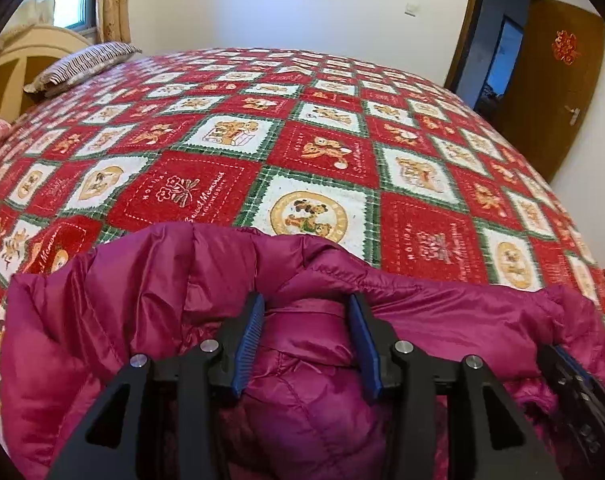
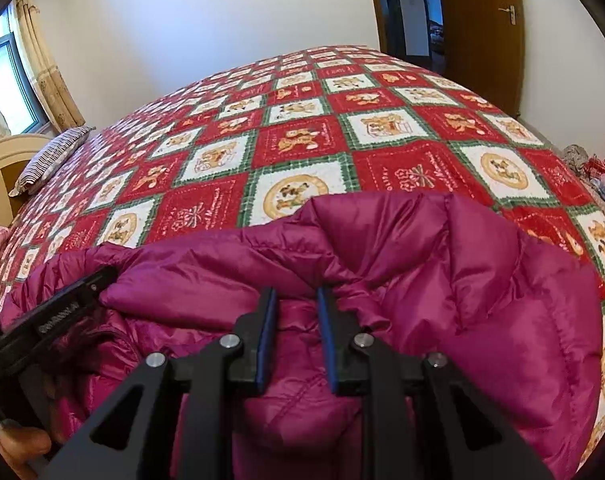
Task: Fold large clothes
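Both claws pinch the folded far edge of the magenta down jacket point(image 1: 302, 380) (lying near the bedspread's point(image 1: 322, 140) edge), the left gripper point(image 1: 306, 312) half-wide around bunched fabric, the right gripper point(image 2: 296, 304) narrow, apparently steadying the fold.

The left gripper point(image 1: 306, 300) is matte black, with two angular arms carrying triangular cut-outs at five and seven o'clock of the left wrist view. Four round silver screw heads sit on its linkage joints, and ribbed blue pads point(image 1: 249, 344) line the inner faces of its fingers. The right gripper point(image 2: 296, 292) is the same build: black arms, triangular openings, four silver screws, blue pads point(image 2: 326, 344). At nine o'clock of the right wrist view, the other tool's black bar bears small white lettering, too blurred to read.
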